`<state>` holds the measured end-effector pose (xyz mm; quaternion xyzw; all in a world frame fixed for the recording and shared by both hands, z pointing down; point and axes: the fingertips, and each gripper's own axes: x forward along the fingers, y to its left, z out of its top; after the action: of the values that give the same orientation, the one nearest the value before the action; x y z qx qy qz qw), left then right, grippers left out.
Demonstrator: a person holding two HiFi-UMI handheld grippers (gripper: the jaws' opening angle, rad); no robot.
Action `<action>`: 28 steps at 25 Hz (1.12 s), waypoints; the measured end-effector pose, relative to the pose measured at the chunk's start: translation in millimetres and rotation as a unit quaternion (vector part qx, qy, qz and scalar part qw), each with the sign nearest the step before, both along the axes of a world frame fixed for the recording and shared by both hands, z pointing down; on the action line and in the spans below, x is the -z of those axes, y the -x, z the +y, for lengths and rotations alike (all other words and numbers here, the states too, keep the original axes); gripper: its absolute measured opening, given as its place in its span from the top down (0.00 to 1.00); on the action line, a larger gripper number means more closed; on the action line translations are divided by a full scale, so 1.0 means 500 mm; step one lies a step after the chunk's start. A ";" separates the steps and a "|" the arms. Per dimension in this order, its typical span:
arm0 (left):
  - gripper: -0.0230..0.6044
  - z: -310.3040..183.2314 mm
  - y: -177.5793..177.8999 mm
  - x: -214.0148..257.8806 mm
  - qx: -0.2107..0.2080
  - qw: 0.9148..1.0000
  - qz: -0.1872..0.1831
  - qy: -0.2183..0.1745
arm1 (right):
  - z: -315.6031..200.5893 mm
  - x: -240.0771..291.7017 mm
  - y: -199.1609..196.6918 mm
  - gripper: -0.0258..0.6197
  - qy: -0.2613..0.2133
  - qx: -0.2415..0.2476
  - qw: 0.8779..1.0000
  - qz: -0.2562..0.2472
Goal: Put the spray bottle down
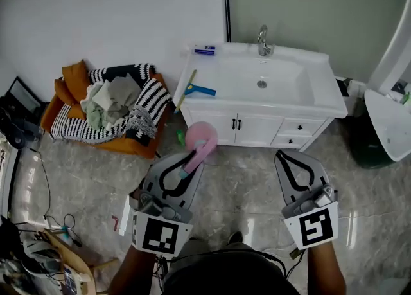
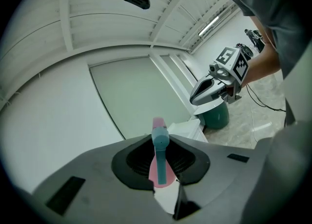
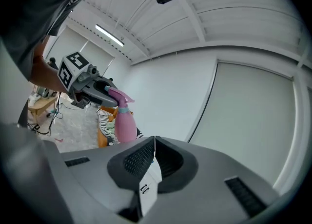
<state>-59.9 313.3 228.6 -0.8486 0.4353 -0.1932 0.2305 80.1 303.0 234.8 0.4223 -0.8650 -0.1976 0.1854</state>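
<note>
Our left tool (image 1: 194, 159) pinches the pink spray bottle (image 1: 200, 138) by its teal trigger head. The bottle hangs in the air above the floor (image 1: 247, 191), in front of the white sink cabinet (image 1: 270, 130). Our right tool (image 1: 284, 156) is pressed together, gripping nothing.

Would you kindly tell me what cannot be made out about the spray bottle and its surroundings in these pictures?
1. Head of the spray bottle: head view, hidden by the left gripper, which is shut on it.
2. How full it is: every view, since the pink body is opaque.
3. The blue item on the sink: head view, too small to identify.
4. The white fixture: head view, cut off by the right edge.
</note>
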 end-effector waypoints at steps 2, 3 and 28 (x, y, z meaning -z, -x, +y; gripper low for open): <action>0.87 0.001 -0.006 -0.005 0.000 1.000 -0.019 -0.002 | -0.006 -0.020 -0.008 0.95 0.011 0.000 1.000 0.010; 0.87 0.001 -0.006 -0.011 0.000 1.000 -0.023 0.000 | -0.006 -0.028 -0.007 0.95 0.015 0.002 1.000 0.015; 0.87 -0.190 0.115 -0.032 -0.062 0.997 0.033 0.012 | -0.163 -0.048 0.132 0.95 0.042 -0.048 0.996 0.057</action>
<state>-117.5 218.4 244.4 -0.8825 0.3870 -0.1559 0.2169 14.1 221.3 258.7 0.4429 -0.8394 -0.1759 0.2614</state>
